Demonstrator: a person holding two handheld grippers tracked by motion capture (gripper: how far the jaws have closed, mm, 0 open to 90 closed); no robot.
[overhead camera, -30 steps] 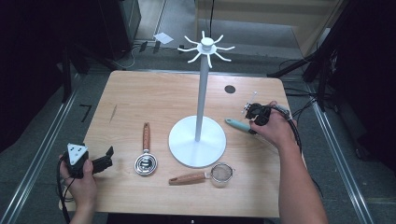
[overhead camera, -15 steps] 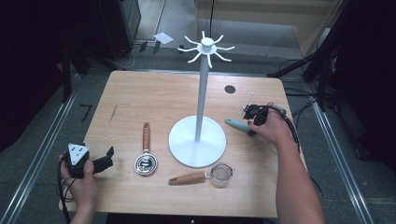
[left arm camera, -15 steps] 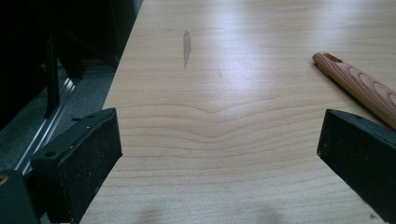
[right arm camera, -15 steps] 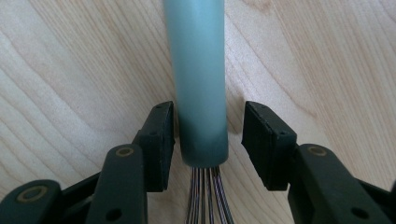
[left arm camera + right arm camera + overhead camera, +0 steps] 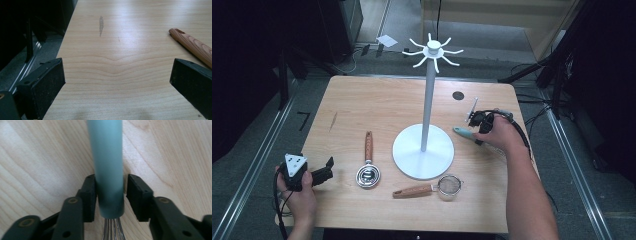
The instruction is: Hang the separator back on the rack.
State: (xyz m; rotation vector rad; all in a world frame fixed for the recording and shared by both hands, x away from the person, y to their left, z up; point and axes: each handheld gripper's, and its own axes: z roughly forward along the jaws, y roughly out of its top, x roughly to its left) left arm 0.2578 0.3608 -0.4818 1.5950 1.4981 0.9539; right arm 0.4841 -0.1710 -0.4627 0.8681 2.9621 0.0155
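Right now the right hand-held gripper (image 5: 110,195) has been closing around the whisk (image 5: 108,167) handle, right of the white stand (image 5: 424,150); a slight gap remains. Left hand-held gripper (image 5: 117,82) waits open. Nothing hangs yet; ladle (image 5: 368,170) and strainer (image 5: 432,187) remain.

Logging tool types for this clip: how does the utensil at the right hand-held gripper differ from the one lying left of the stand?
The whisk has a teal handle and sits between the right hand-held gripper jaws, which have just been closing. The wooden-handled spoon has a round metal bowl and lies untouched on the table.
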